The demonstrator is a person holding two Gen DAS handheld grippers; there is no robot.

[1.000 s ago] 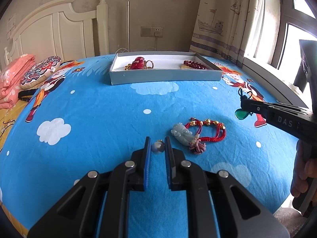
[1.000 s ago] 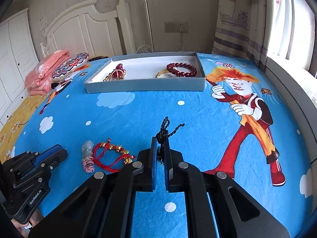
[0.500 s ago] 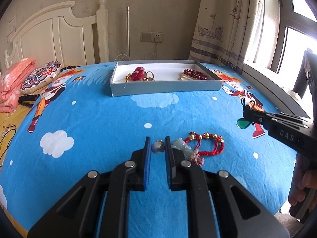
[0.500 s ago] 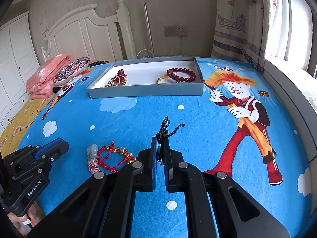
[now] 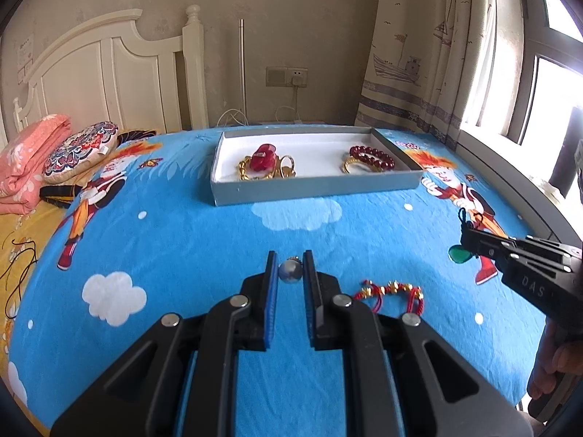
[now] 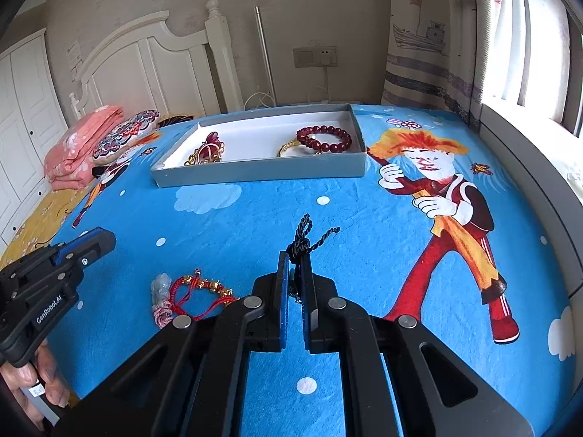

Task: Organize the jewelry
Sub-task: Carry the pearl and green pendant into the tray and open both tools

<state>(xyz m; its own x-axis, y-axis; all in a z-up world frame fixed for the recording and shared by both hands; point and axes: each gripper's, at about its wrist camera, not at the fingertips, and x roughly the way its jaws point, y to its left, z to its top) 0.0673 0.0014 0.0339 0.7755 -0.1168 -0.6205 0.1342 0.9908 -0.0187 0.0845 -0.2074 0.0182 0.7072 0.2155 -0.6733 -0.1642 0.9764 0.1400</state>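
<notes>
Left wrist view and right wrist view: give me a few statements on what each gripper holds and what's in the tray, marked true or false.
1. The left gripper pinches a small grey bead. True.
2. The right gripper is empty. False: it is shut on a dark cord with a green pendant.
3. The dark red bead bracelet lies in the grey tray. True.
4. The red string bracelet lies in the tray. False: it lies on the blue bedsheet.

Home bedroom: cartoon bedsheet [image 5: 182, 240], white headboard [image 5: 109, 73], folded quilt [image 6: 80, 145], ship-print curtain [image 5: 419, 54].
</notes>
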